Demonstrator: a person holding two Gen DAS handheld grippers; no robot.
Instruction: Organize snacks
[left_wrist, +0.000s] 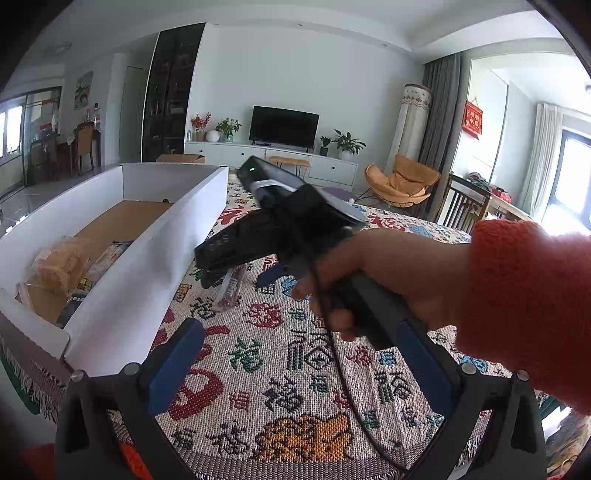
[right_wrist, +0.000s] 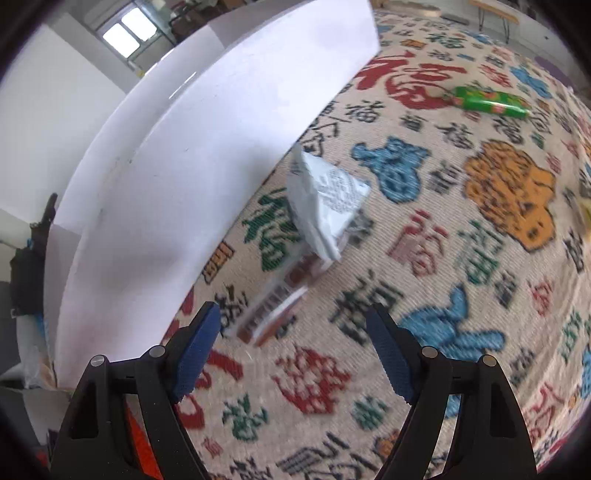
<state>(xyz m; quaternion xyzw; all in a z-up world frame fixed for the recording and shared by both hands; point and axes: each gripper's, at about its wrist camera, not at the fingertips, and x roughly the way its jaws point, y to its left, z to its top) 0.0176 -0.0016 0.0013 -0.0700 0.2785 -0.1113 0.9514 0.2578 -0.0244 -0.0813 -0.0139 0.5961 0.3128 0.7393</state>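
Note:
A long snack packet (right_wrist: 325, 199), with a grey printed end and a clear end showing brown contents, lies on the patterned cloth (right_wrist: 424, 266) beside the white box (right_wrist: 177, 155). My right gripper (right_wrist: 293, 317) hangs open just above the packet's near end, pads apart from it. In the left wrist view a hand in an orange sleeve (left_wrist: 524, 295) tilts the right gripper (left_wrist: 242, 276) down over the same packet (left_wrist: 231, 291). My left gripper (left_wrist: 299, 328) is open and holds nothing. Inside the white box (left_wrist: 147, 266) lie a bread packet (left_wrist: 59, 266) and other snacks.
A green snack packet (right_wrist: 487, 101) lies farther off on the cloth. The cloth's fringed edge (left_wrist: 33, 373) runs under the box at the lower left. A TV unit (left_wrist: 284, 127), an orange chair (left_wrist: 402, 182) and a wooden chair (left_wrist: 461, 206) stand beyond.

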